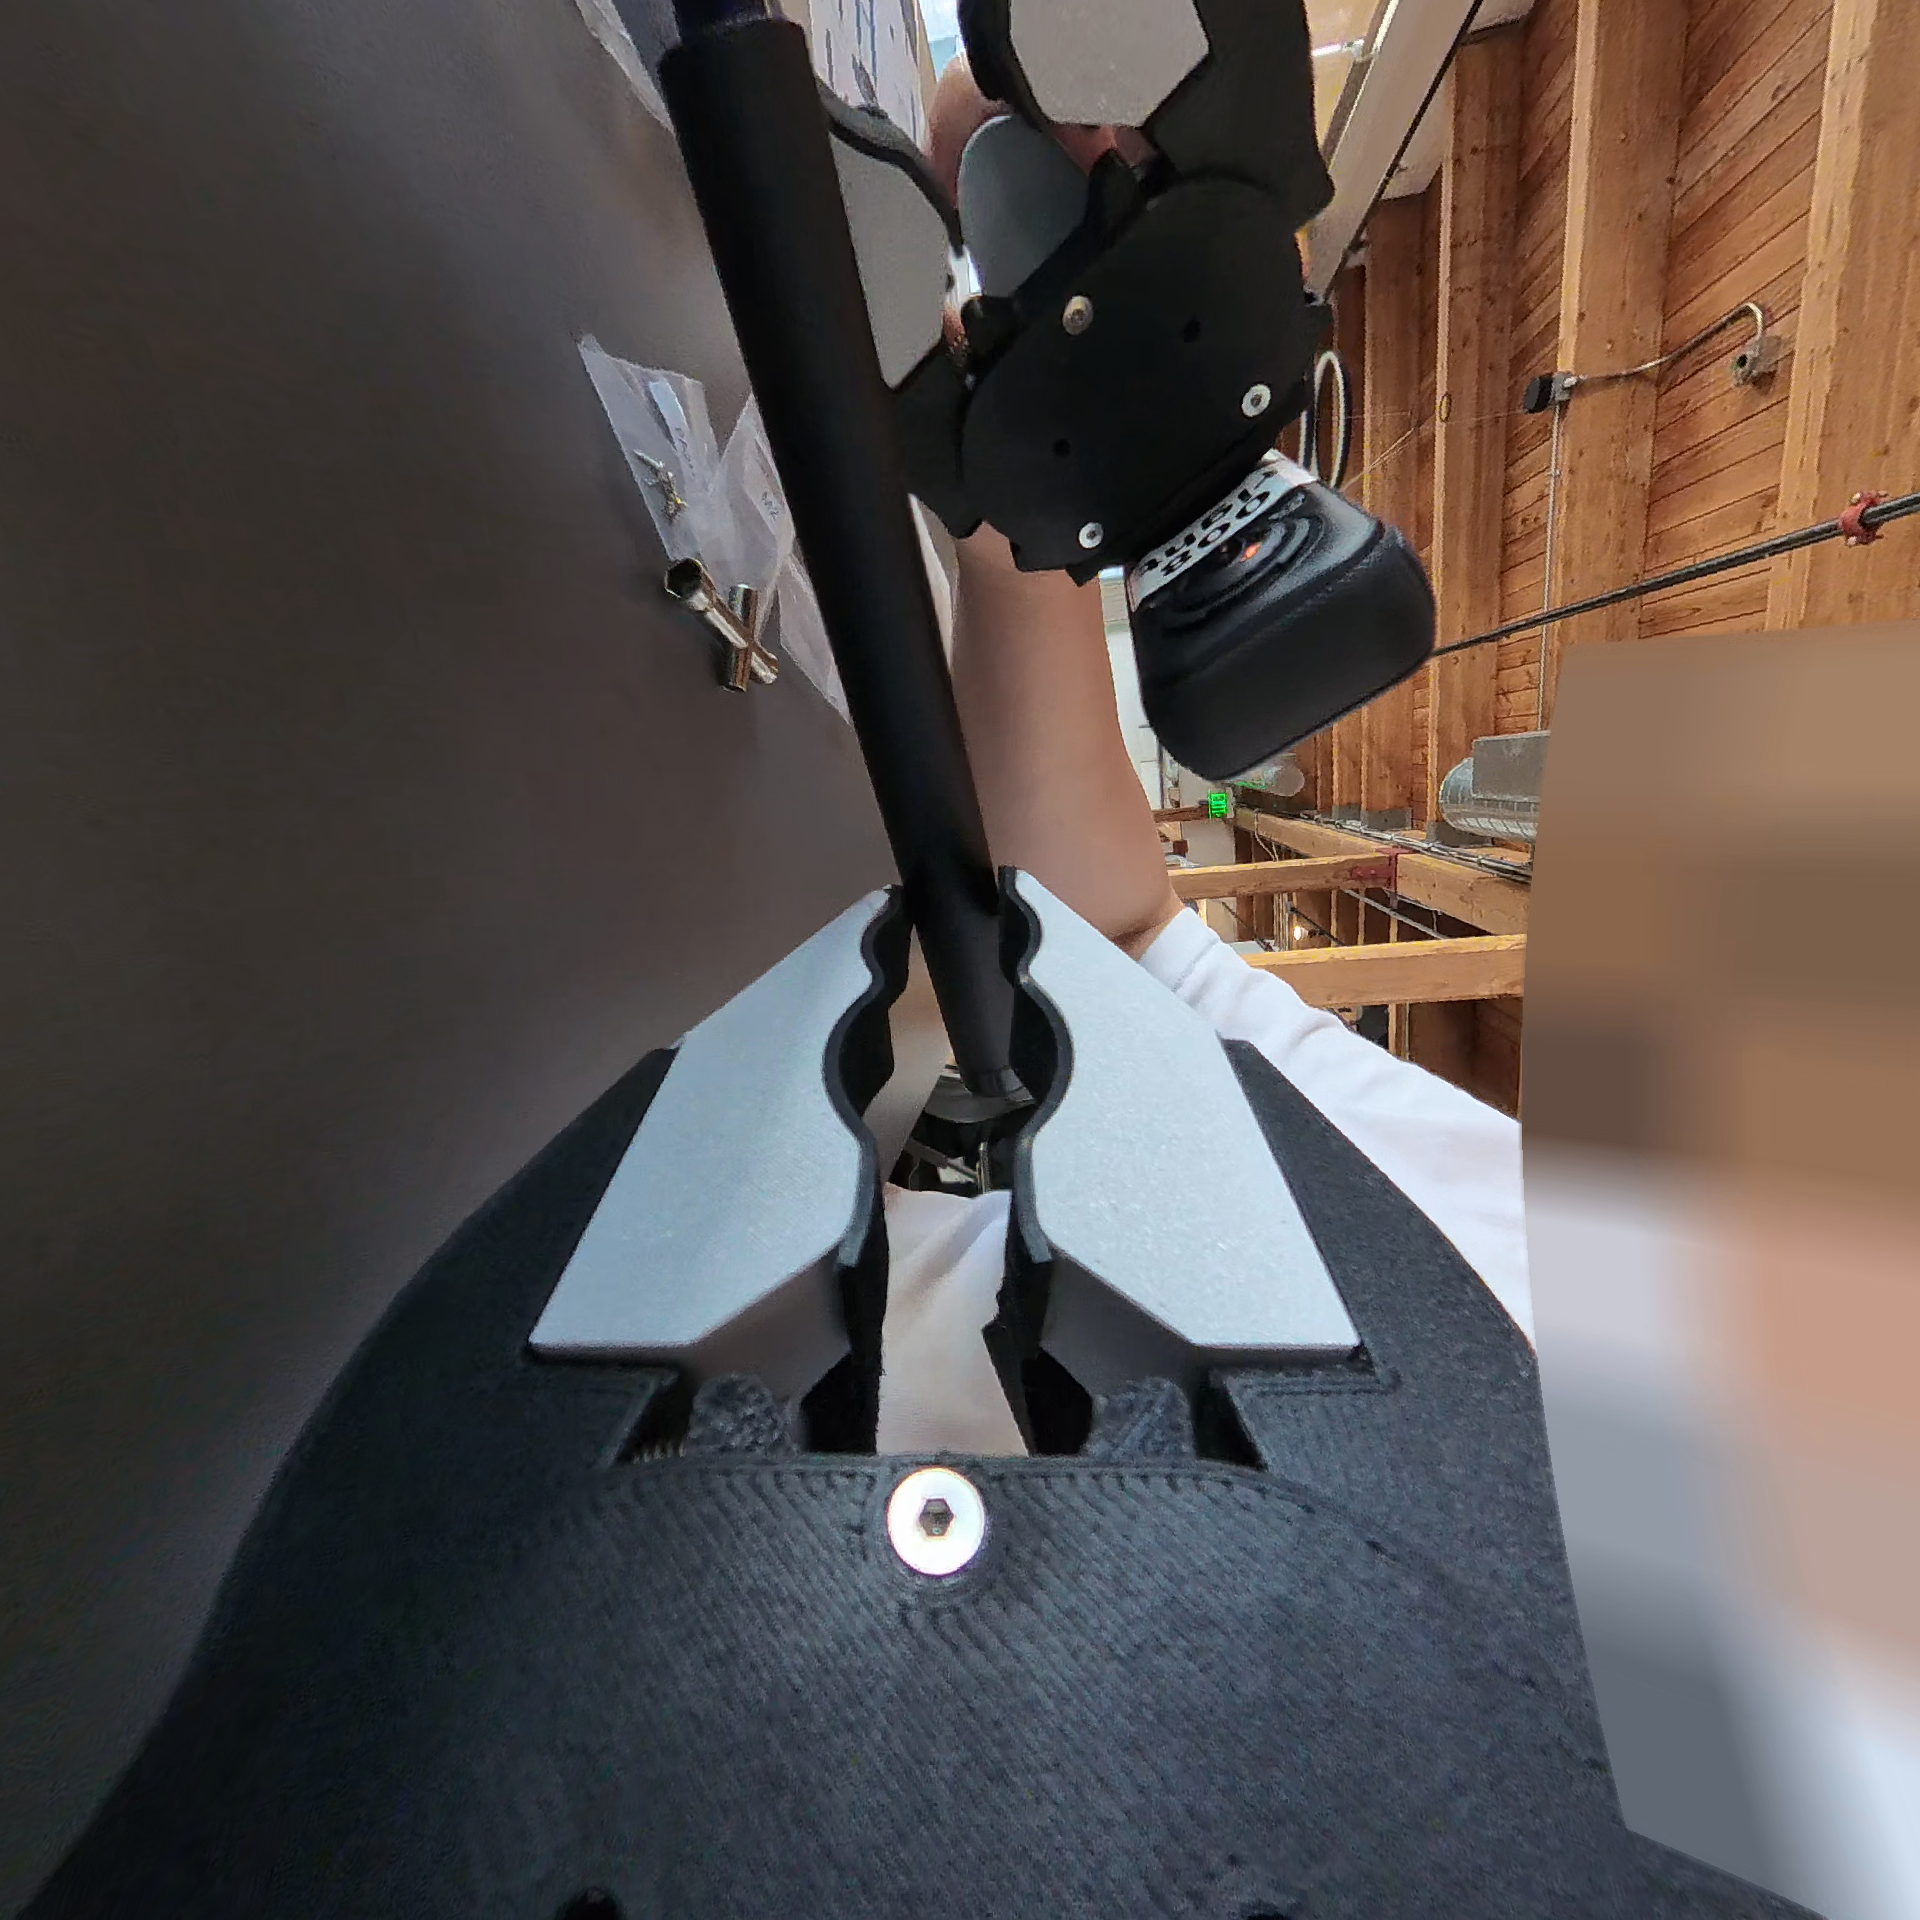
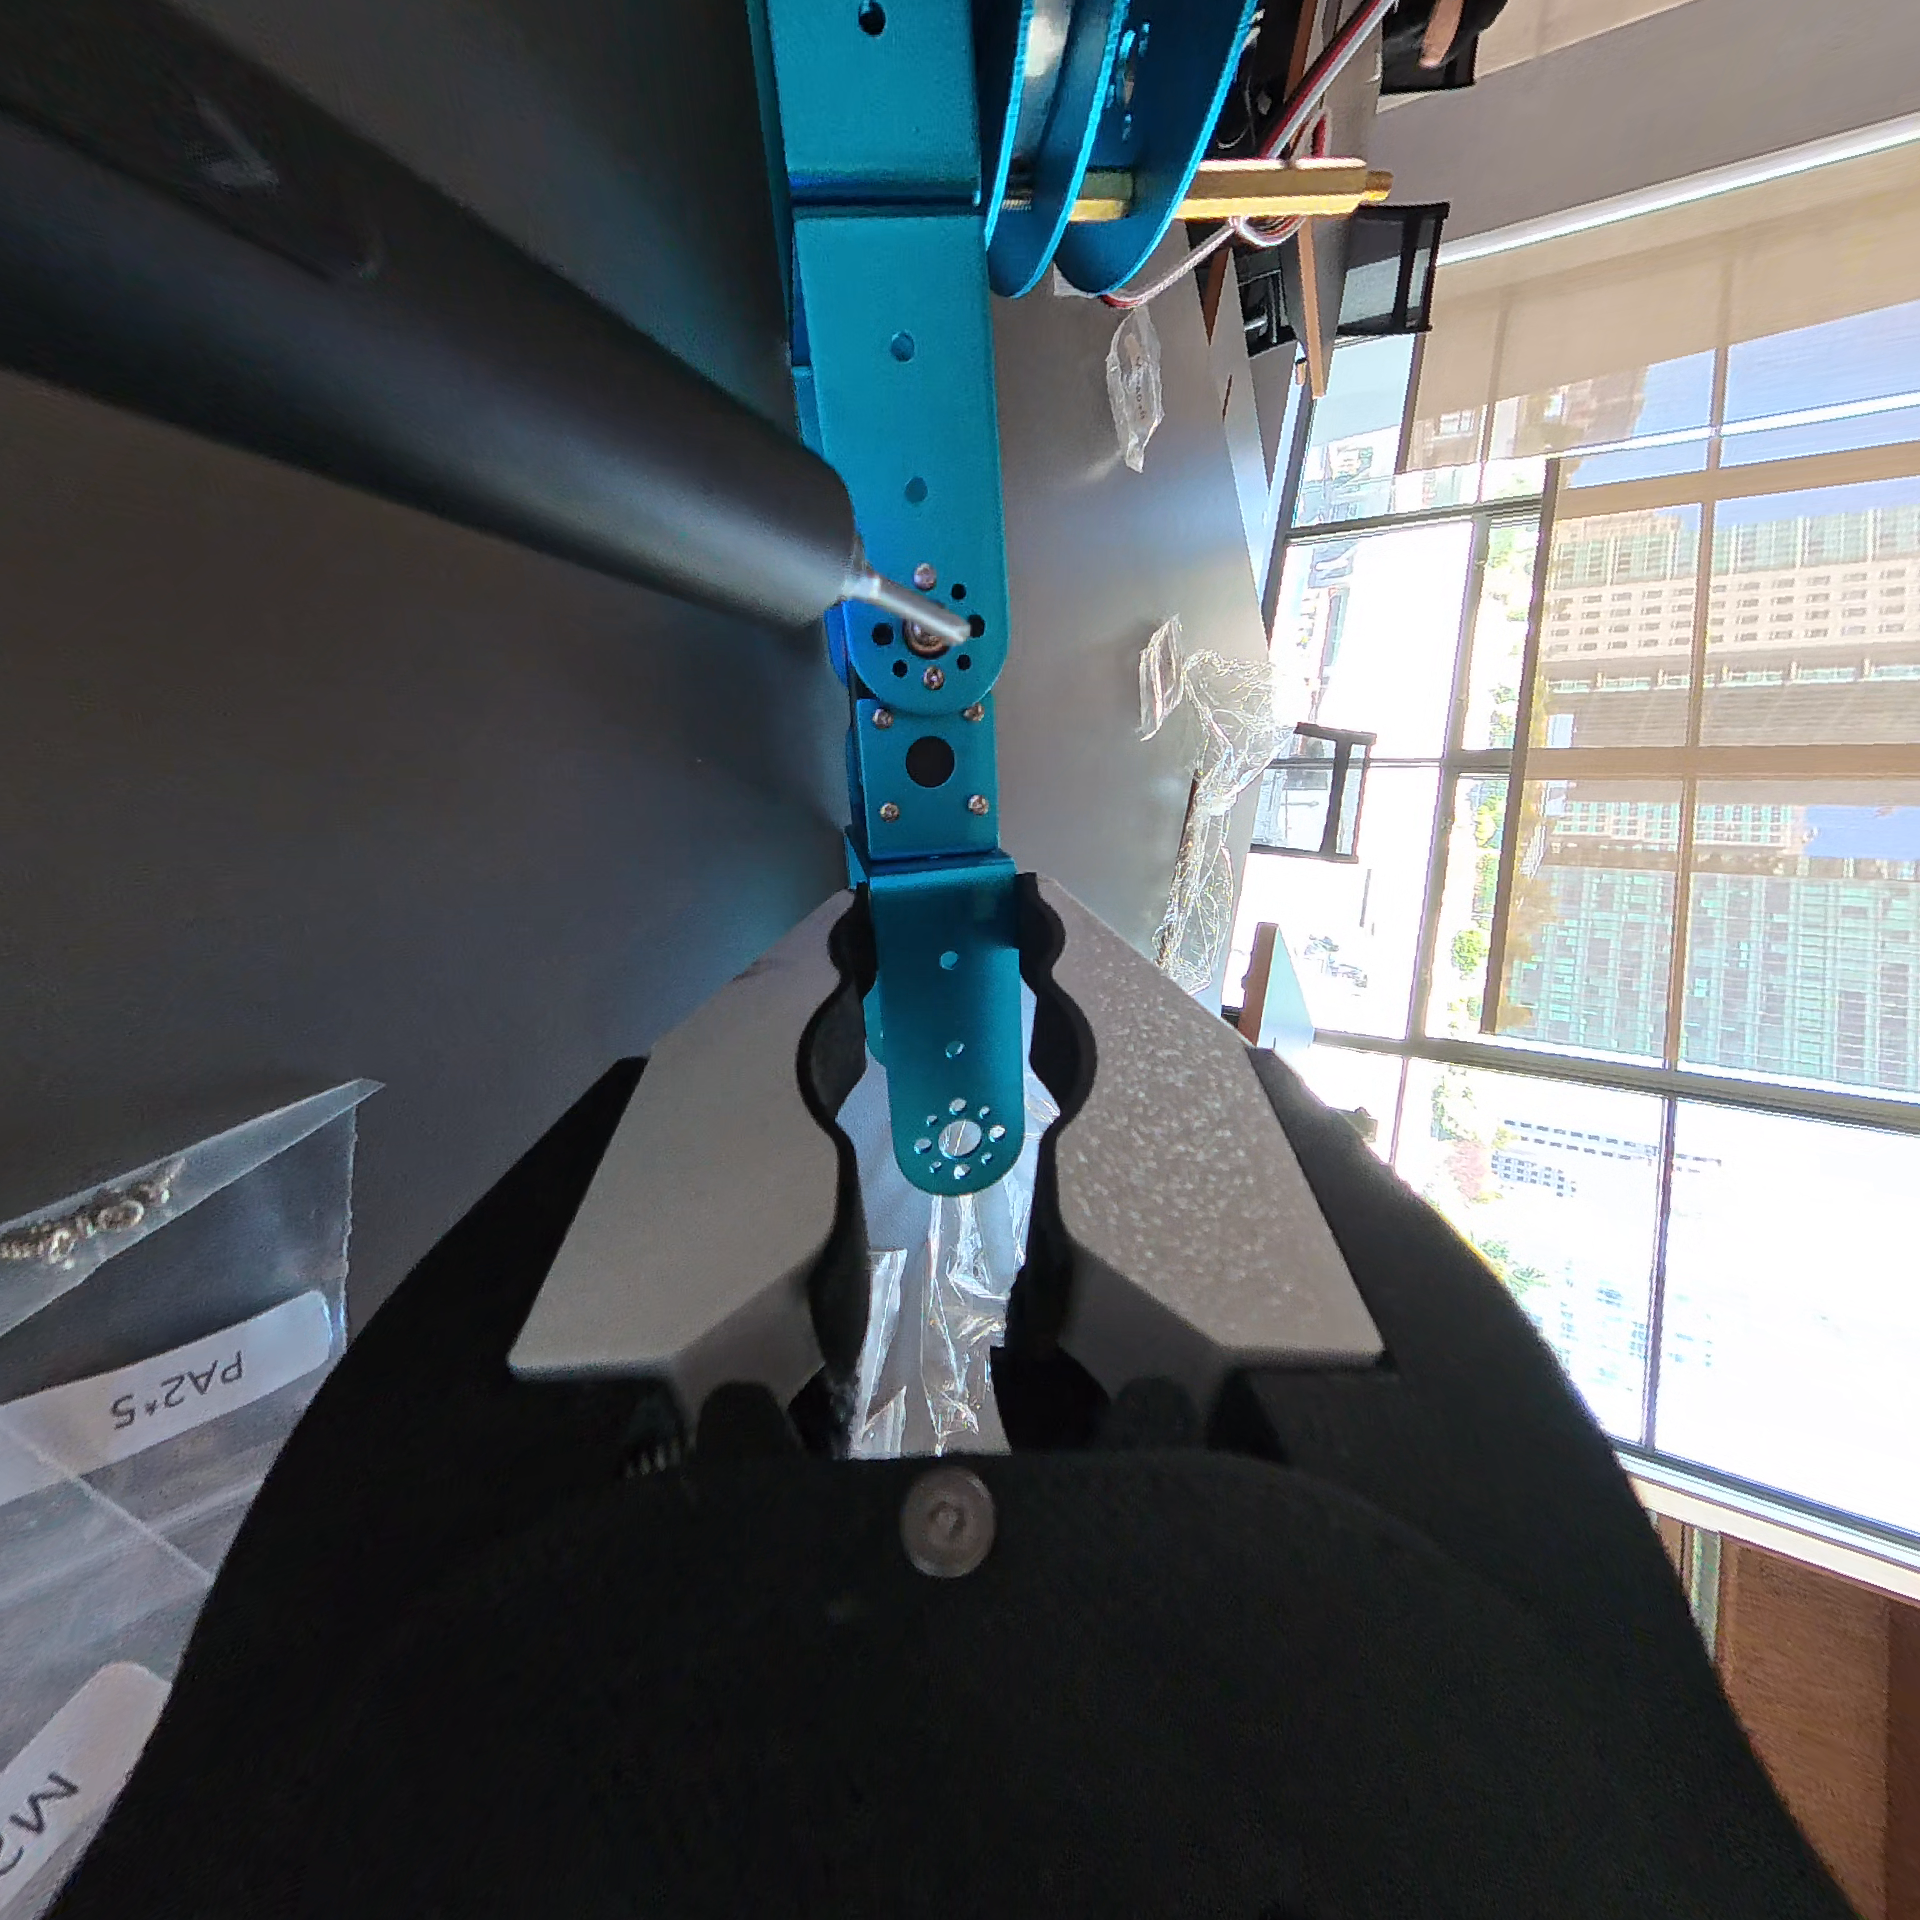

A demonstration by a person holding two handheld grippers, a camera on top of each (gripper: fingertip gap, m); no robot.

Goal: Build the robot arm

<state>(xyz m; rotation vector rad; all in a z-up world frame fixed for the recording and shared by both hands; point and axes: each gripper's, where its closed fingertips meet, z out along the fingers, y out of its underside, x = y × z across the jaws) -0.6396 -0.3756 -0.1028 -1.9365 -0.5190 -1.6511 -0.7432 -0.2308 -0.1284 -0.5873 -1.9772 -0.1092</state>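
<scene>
A: What does the left gripper (image 1: 951, 940) hold?

B: Its jaws stand narrow, closed round the long black cylindrical screwdriver handle (image 1: 831, 499). The right gripper (image 2: 940, 971) is clamped on the rounded end of the blue anodised metal bracket arm (image 2: 899, 436).

A: And the tool's tip?

B: The right wrist view shows the thin silver shaft (image 2: 914, 611) resting at the small screw in the bracket's round hub (image 2: 928, 636); whether it is truly seated is hard to tell, since the handle is blurred there.

A: How to do it well?

B: I'd judge: keep the shaft square to the hub and the bracket gripped firmly.

A: What does the left view add?

B: The silver cross-shaped socket wrench (image 1: 724, 632) and clear screw bags (image 1: 665, 436) on the grey tabletop (image 1: 312, 727), left of the handle; it hides the bracket entirely.
</scene>
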